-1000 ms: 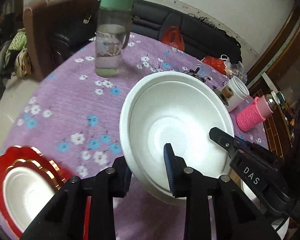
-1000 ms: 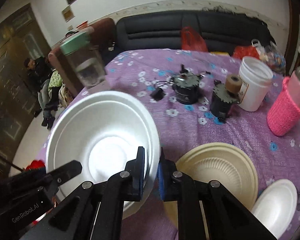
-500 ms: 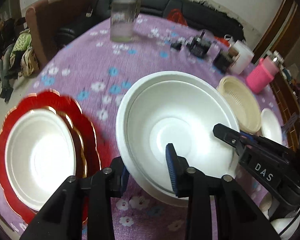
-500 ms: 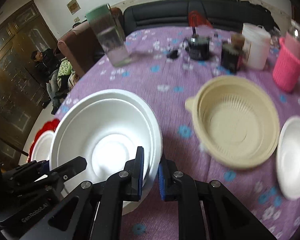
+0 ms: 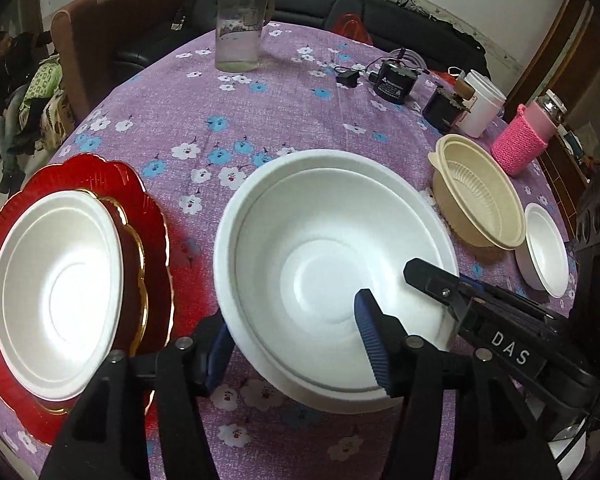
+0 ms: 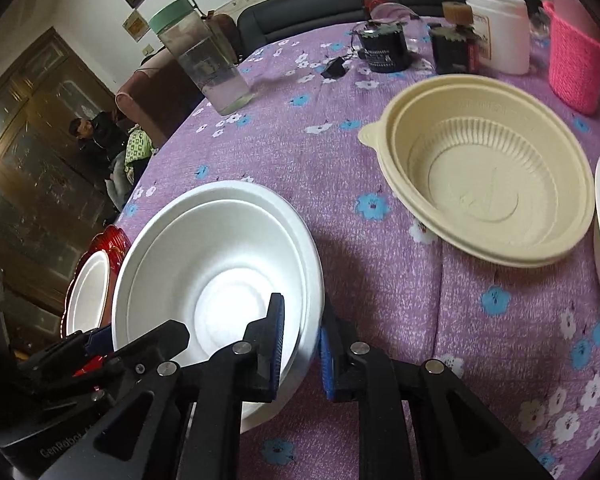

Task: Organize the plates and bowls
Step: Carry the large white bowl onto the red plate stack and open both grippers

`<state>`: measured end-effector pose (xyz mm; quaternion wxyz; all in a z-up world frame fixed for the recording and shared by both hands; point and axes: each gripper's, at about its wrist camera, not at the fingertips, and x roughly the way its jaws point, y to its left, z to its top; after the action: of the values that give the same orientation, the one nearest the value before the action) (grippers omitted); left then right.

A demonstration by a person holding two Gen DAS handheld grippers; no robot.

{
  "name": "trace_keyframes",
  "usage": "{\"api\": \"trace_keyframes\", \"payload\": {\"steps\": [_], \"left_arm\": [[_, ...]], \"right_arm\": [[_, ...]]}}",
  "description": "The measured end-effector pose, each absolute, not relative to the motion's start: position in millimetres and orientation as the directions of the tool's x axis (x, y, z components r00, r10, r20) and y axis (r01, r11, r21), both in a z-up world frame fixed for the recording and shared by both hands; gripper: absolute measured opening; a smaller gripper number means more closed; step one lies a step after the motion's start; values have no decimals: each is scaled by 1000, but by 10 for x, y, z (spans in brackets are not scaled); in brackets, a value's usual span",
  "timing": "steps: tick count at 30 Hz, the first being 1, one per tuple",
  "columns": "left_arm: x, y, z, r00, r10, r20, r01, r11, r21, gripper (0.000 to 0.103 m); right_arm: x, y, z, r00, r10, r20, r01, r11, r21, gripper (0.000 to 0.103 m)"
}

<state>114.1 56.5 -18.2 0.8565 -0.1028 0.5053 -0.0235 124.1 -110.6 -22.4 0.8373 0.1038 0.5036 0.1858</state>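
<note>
White foam bowl (image 5: 332, 264), apparently two nested, is sitting mid-bench, both grippers straddling its rim: right gripper (image 6: 300, 344) nearly clamping, left gripper (image 5: 292, 340) gaping. At nine o'clock, red plate (image 5: 148, 208) is already carrying a bowl; beige bowl (image 5: 480, 200) at two o'clock is waiting.

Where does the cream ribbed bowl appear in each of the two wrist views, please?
Left wrist: the cream ribbed bowl sits right of centre, past the big white bowl, before the pink knitted bottle sleeve.
Right wrist: it fills the upper right, right of the big white bowl.
Shared landmark: the pink knitted bottle sleeve, just beyond the cream bowl in both.
</note>
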Motion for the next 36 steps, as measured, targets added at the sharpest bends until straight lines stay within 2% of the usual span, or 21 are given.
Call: {"api": "trace_keyframes", "payload": {"steps": [6,8,11,18,30,36], "left_arm": [[1157,573,-209,486,-169,-857,-48,975,-219,60],[1132,564,-177,503,-159,-850,-30,979,-202,49],[1081,640,-99,525,-178,-832,-26,974,-225,44],[957,852,53,557,-191,-808,-38,966,-255,44],[467,1465,407,665,-59,-745,-141,969,-202,44],[371,1972,376,654,-1,-756,-231,952,-202,44]], "right_arm": [[1215,-1127,-269,415,444,-794,-193,896,400,19],[1185,-1084,-257,416,431,-801,-209,902,377,20],[1123,-1038,-151,456,395,-797,-224,918,327,20],[1000,-872,116,500,405,-766,-269,913,307,20],[860,-97,322,476,474,-741,-387,869,308,20],[839,515,294,434,489,-756,-459,843,281,20]]}}
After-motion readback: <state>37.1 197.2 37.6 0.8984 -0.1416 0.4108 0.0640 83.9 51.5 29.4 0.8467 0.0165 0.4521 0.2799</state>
